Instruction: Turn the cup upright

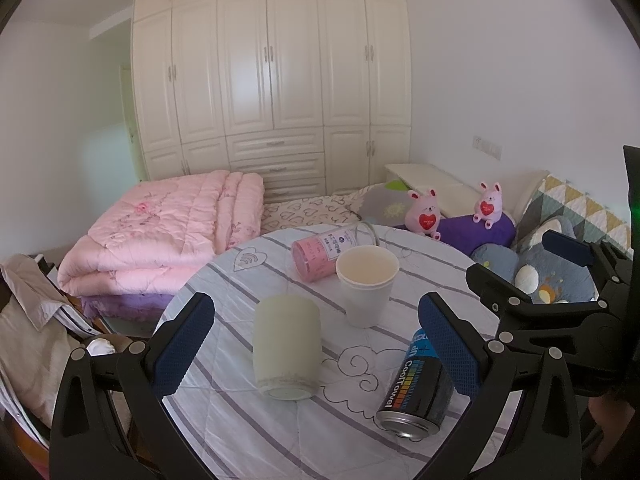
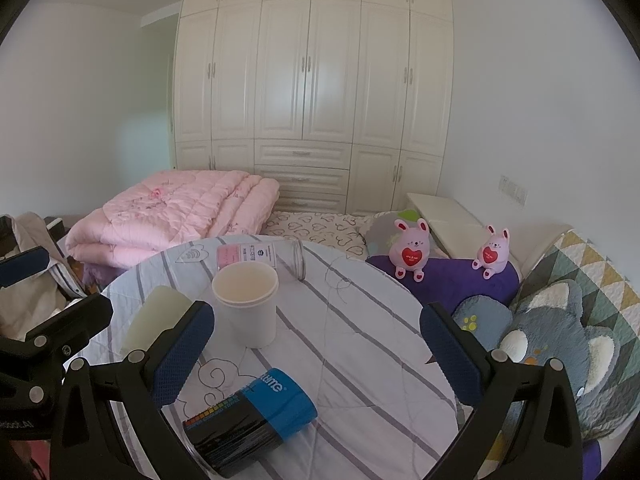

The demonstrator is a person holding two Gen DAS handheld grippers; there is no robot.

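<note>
A pale green cup [image 1: 287,347] lies on its side on the round table [image 1: 240,420], its base toward me; it also shows in the right wrist view [image 2: 158,316], partly behind a finger. A white paper cup [image 1: 366,286] stands upright behind it, and shows in the right wrist view [image 2: 247,300]. My left gripper [image 1: 316,344] is open and empty, with the green cup between its fingers but apart from them. My right gripper [image 2: 316,356] is open and empty above the table, to the right of the cups.
A black and blue can [image 1: 418,392] lies on its side at the front right [image 2: 250,420]. A glass jar with a pink label [image 1: 330,250] lies at the back. A pink quilt [image 1: 168,232], plush rabbits [image 1: 426,216] and cushions [image 2: 560,340] surround the table.
</note>
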